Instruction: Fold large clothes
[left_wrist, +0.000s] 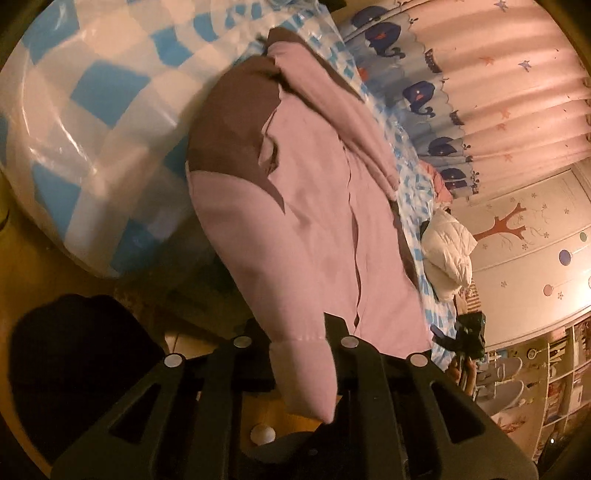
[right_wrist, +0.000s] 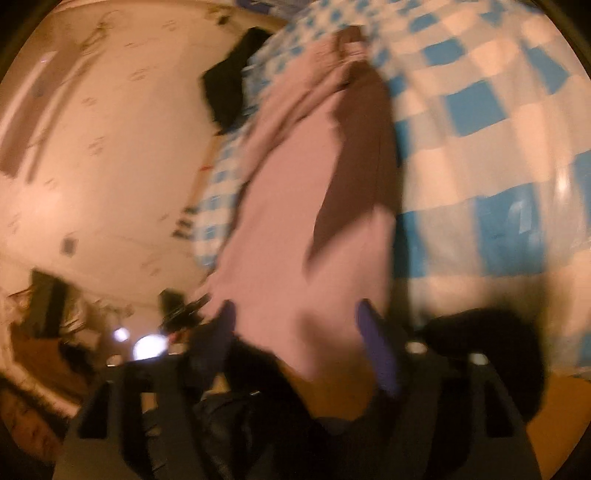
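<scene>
A large pink garment (left_wrist: 314, 206) with brown panels (left_wrist: 232, 122) lies lengthwise on a bed with a blue-and-white checked cover (left_wrist: 96, 122) under clear plastic. My left gripper (left_wrist: 299, 332) is shut on the garment's pink ribbed cuff (left_wrist: 306, 376), which hangs down between the black fingers. The right wrist view is blurred. It shows the same pink garment (right_wrist: 295, 221) and its brown panel (right_wrist: 358, 155) running away from me. My right gripper (right_wrist: 299, 328) stands wide, its purple pads (right_wrist: 375, 343) either side of the near pink edge and not clearly pressing it.
A white padded jacket (left_wrist: 448, 254) lies at the bed's far end below a whale-print curtain (left_wrist: 480, 92). A black garment (right_wrist: 229, 85) lies on the bed by the pale wall (right_wrist: 110, 147). Shelves (left_wrist: 554, 369) stand far right. Wooden floor (left_wrist: 280, 417) lies below.
</scene>
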